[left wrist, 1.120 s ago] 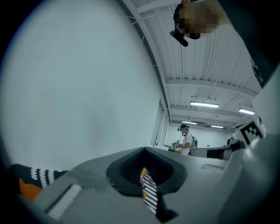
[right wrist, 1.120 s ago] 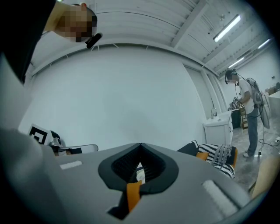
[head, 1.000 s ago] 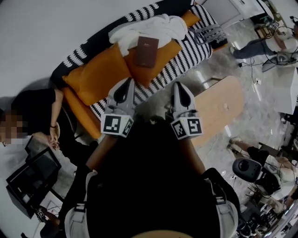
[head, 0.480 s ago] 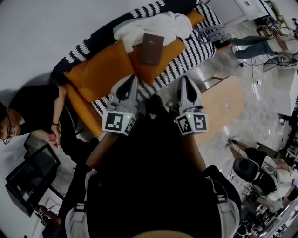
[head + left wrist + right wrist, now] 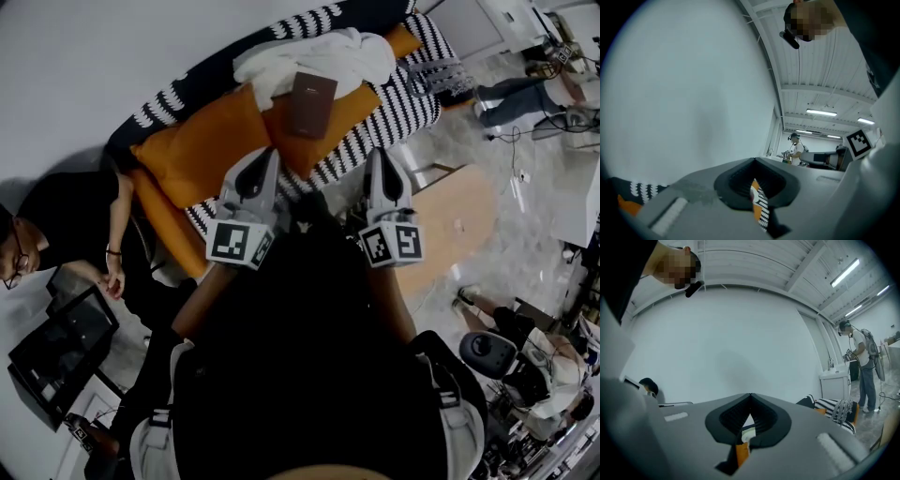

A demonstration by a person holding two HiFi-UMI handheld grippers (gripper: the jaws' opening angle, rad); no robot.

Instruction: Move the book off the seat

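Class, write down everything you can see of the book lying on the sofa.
The book is a dark brown rectangle with a plain cover that bears a small pale mark near its top. It is closed and lies flat, cover up and slightly slanted, on an orange cushion. Its upper edge is against the white cloth. Nothing grips it: the left gripper and right gripper are both short of it.

One book [image 5: 310,103], one sofa [image 5: 380,112], one white cloth [image 5: 323,54], one wooden table [image 5: 450,225].
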